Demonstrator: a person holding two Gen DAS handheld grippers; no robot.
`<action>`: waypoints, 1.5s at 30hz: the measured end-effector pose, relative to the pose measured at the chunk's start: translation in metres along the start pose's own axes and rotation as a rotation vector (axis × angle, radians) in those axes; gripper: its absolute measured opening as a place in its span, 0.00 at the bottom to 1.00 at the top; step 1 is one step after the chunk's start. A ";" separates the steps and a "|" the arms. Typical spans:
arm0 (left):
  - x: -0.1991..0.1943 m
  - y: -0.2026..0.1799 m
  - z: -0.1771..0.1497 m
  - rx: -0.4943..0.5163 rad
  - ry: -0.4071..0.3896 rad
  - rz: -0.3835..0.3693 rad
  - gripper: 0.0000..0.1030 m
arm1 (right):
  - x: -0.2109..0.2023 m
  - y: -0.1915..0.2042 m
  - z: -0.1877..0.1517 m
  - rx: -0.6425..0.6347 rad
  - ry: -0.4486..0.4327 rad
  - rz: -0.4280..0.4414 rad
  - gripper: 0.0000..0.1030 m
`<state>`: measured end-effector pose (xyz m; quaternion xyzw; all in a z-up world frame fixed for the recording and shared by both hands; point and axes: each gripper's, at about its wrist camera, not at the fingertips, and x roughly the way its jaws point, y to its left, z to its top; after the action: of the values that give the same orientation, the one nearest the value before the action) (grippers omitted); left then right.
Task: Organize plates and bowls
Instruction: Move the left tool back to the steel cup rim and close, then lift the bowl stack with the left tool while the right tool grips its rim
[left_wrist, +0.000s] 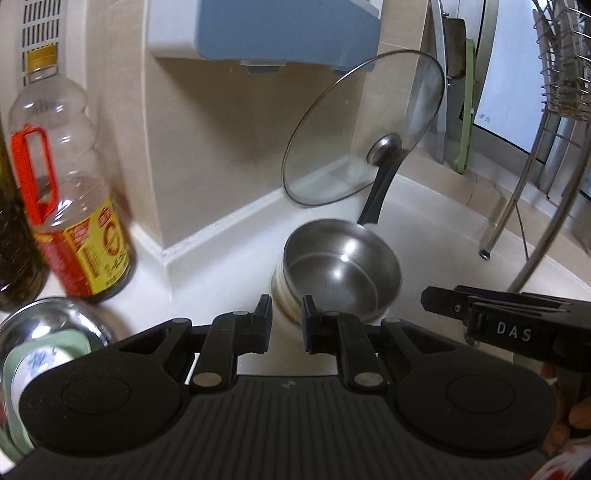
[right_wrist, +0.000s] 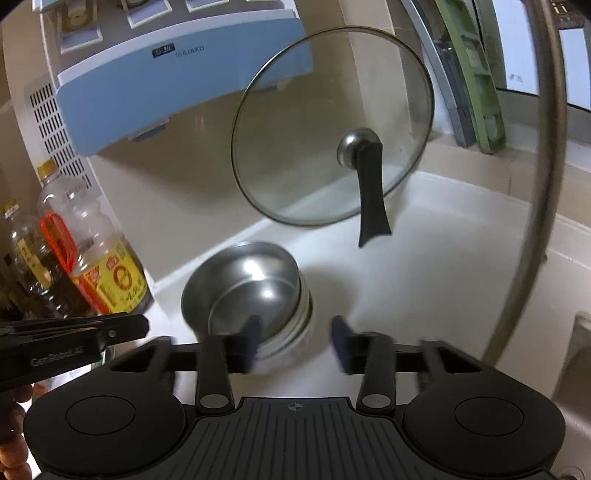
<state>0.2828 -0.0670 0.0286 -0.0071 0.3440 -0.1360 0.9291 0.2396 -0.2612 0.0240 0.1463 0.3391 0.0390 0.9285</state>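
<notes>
A stack of steel bowls stands on the white counter near the wall, its top bowl sitting tilted. My left gripper hovers just in front of the stack with only a narrow gap between its fingers and nothing in it. My right gripper is open and empty, its left finger overlapping the stack's near side in the picture. The two grippers lie side by side: the right gripper shows at the edge of the left wrist view, the left gripper at the edge of the right one. Another steel bowl holding a green dish sits at lower left.
A glass lid with a black handle leans on the wall behind the stack. Oil bottles stand to the left. A blue appliance hangs above. A wire dish rack and its legs rise at right.
</notes>
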 end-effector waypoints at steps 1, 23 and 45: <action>0.005 0.001 0.003 -0.001 -0.002 -0.006 0.14 | 0.004 0.000 0.002 0.002 -0.005 -0.003 0.32; 0.055 0.007 0.012 -0.002 0.059 -0.021 0.14 | 0.044 -0.008 0.005 0.007 0.003 0.002 0.04; 0.071 0.012 0.023 -0.027 0.090 -0.028 0.29 | 0.057 -0.010 0.018 0.023 0.057 0.001 0.42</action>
<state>0.3519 -0.0761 -0.0009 -0.0182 0.3870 -0.1445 0.9105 0.2943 -0.2650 -0.0012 0.1560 0.3657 0.0396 0.9167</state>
